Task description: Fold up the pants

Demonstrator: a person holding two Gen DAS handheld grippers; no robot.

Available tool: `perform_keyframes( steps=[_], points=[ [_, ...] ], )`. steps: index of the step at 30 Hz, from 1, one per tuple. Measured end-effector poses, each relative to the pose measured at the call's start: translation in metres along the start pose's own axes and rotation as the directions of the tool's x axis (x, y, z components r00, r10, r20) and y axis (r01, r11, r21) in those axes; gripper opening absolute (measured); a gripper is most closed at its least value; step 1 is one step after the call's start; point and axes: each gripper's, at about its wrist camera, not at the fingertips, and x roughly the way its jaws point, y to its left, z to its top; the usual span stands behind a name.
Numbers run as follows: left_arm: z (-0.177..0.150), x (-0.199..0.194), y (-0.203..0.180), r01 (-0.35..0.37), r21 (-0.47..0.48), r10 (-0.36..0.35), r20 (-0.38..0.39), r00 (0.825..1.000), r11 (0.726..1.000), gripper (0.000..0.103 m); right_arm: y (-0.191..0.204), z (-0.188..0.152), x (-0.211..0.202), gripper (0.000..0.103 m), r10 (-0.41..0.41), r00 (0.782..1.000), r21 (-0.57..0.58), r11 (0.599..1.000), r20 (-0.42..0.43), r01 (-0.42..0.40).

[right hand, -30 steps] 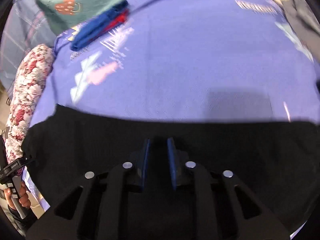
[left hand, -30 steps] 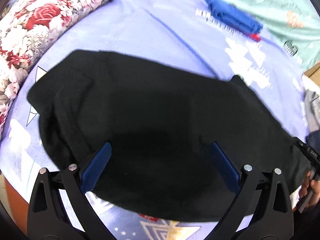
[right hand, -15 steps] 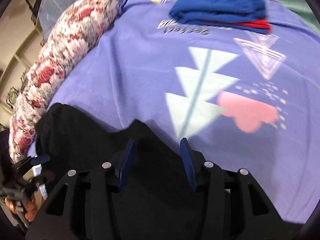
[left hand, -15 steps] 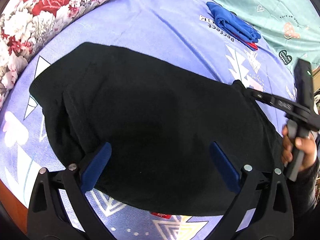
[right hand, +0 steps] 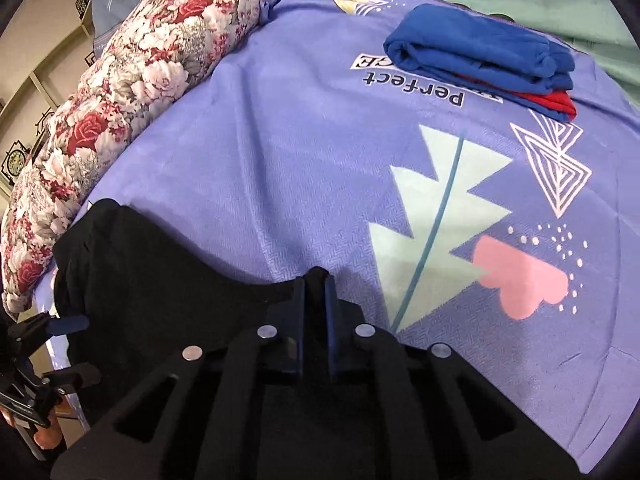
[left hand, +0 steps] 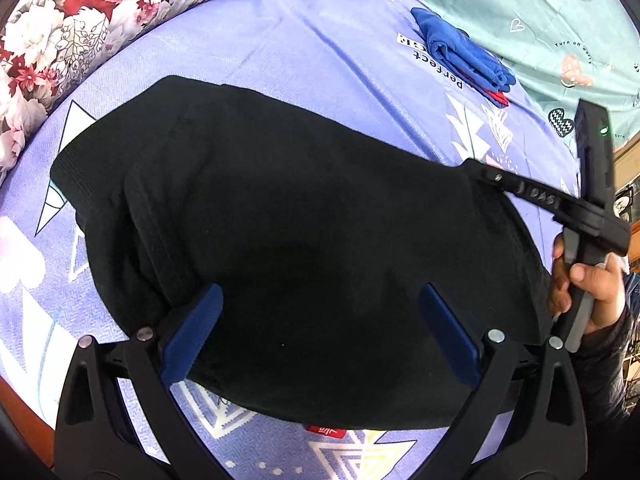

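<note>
The black pants (left hand: 304, 248) lie folded in a wide dark heap on the purple bedsheet (left hand: 280, 56). My left gripper (left hand: 320, 312) is open, its blue pads wide apart over the near edge of the pants, holding nothing. My right gripper (right hand: 315, 284) is shut on the far right corner of the pants (right hand: 168, 296), where the cloth peaks up between its fingers. In the left wrist view the right gripper (left hand: 474, 168) shows at the pants' right corner, held by a hand (left hand: 592, 284).
A folded blue and red garment (right hand: 480, 60) lies at the far side of the sheet. A floral bolster (right hand: 112, 120) runs along the left edge. A teal blanket (left hand: 540, 12) lies beyond. The bed's wooden edge (left hand: 24, 412) is at near left.
My right gripper went from shut to open, swung to the pants' far right corner, and has shut on it. My left gripper stayed open over the near edge.
</note>
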Motion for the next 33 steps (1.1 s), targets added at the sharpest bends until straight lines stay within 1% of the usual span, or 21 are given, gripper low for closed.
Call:
perform_keyframes(
  steps=[2, 5, 7, 8, 10, 11, 13, 15, 17, 18, 20, 21, 23, 24, 26, 28, 29, 30, 31, 32, 33],
  points=[
    [-0.001, 0.002, -0.002, -0.016, 0.009, 0.016, 0.001, 1.0, 1.0, 0.1, -0.003, -0.004, 0.015, 0.009, -0.015, 1.0, 0.008, 1.0, -0.02, 0.016],
    [-0.001, 0.003, -0.007, -0.045, 0.022, 0.045, 0.006, 0.999, 0.999, 0.1, -0.004, -0.004, 0.016, 0.014, -0.028, 1.0, 0.022, 0.999, -0.001, 0.028],
    [-0.002, 0.003, -0.011, -0.069, 0.029, 0.069, 0.003, 0.998, 0.997, 0.1, -0.011, -0.004, 0.01, 0.022, -0.026, 1.0, 0.066, 0.998, 0.003, 0.026],
    [-0.001, 0.002, -0.012, -0.076, 0.025, 0.076, 0.002, 0.997, 0.997, 0.1, -0.015, -0.005, 0.004, 0.024, -0.028, 1.0, 0.086, 0.996, 0.007, 0.027],
    [-0.001, -0.002, -0.015, -0.086, 0.018, 0.086, 0.001, 0.996, 0.996, 0.1, -0.025, -0.01, -0.017, 0.035, -0.057, 0.998, 0.126, 0.991, 0.034, 0.052],
    [-0.001, -0.005, -0.017, -0.089, 0.023, 0.089, 0.006, 0.996, 0.996, 0.1, -0.031, -0.017, -0.03, 0.037, -0.073, 0.996, 0.139, 0.988, 0.048, 0.066],
    [-0.003, -0.015, -0.022, -0.085, 0.043, 0.084, 0.032, 0.996, 0.995, 0.1, -0.046, -0.043, -0.062, 0.04, -0.107, 0.992, 0.159, 0.983, 0.066, 0.095],
    [-0.005, -0.022, -0.031, -0.075, 0.065, 0.072, 0.053, 0.996, 0.995, 0.1, -0.063, -0.073, -0.087, 0.043, -0.104, 0.992, 0.179, 0.98, 0.069, 0.091],
    [-0.006, -0.021, -0.038, -0.059, 0.085, 0.056, 0.043, 0.998, 0.995, 0.101, -0.084, -0.107, -0.108, 0.043, -0.097, 0.994, 0.215, 0.973, 0.052, 0.083],
    [-0.007, -0.017, -0.044, -0.051, 0.098, 0.049, 0.024, 0.998, 0.994, 0.101, -0.101, -0.13, -0.119, 0.043, -0.103, 0.994, 0.255, 0.963, 0.033, 0.091],
    [-0.009, -0.011, -0.05, -0.05, 0.113, 0.051, 0.001, 0.999, 0.992, 0.101, -0.127, -0.163, -0.134, 0.043, -0.116, 0.993, 0.337, 0.935, 0.01, 0.106],
    [-0.01, -0.008, -0.052, -0.053, 0.113, 0.054, -0.005, 0.999, 0.992, 0.101, -0.145, -0.185, -0.145, 0.043, -0.14, 0.99, 0.39, 0.912, 0.001, 0.129],
    [-0.012, -0.004, -0.057, -0.049, 0.108, 0.051, -0.018, 0.999, 0.993, 0.101, -0.167, -0.211, -0.159, 0.043, -0.172, 0.985, 0.456, 0.876, -0.009, 0.158],
    [-0.013, -0.001, -0.06, -0.045, 0.109, 0.048, -0.024, 0.999, 0.993, 0.101, -0.181, -0.227, -0.168, 0.043, -0.201, 0.979, 0.491, 0.852, -0.016, 0.183],
    [-0.017, 0.003, -0.067, -0.048, 0.126, 0.053, -0.033, 0.998, 0.991, 0.101, -0.198, -0.246, -0.185, 0.043, -0.233, 0.972, 0.534, 0.823, 0.011, 0.191],
    [-0.02, 0.012, -0.072, -0.081, 0.149, 0.088, -0.044, 0.995, 0.986, 0.101, -0.218, -0.265, -0.203, 0.043, -0.32, 0.947, 0.587, 0.767, 0.001, 0.258],
    [-0.021, 0.016, -0.072, -0.095, 0.159, 0.104, -0.045, 0.994, 0.983, 0.101, -0.226, -0.272, -0.211, 0.043, -0.373, 0.928, 0.604, 0.736, -0.015, 0.306],
    [-0.022, 0.02, -0.072, -0.114, 0.17, 0.123, -0.044, 0.991, 0.979, 0.101, -0.236, -0.28, -0.218, 0.043, -0.44, 0.897, 0.621, 0.692, -0.041, 0.368],
    [-0.022, 0.023, -0.075, -0.141, 0.182, 0.15, -0.038, 0.988, 0.973, 0.101, -0.242, -0.287, -0.224, 0.043, -0.474, 0.879, 0.64, 0.659, -0.055, 0.395],
    [-0.022, 0.022, -0.078, -0.159, 0.184, 0.168, -0.037, 0.985, 0.97, 0.101, -0.247, -0.293, -0.23, 0.043, -0.469, 0.882, 0.664, 0.646, -0.042, 0.376],
    [-0.022, 0.02, -0.082, -0.165, 0.176, 0.174, -0.04, 0.984, 0.971, 0.101, -0.248, -0.299, -0.238, 0.043, -0.426, 0.905, 0.688, 0.658, 0.004, 0.306]
  ],
)
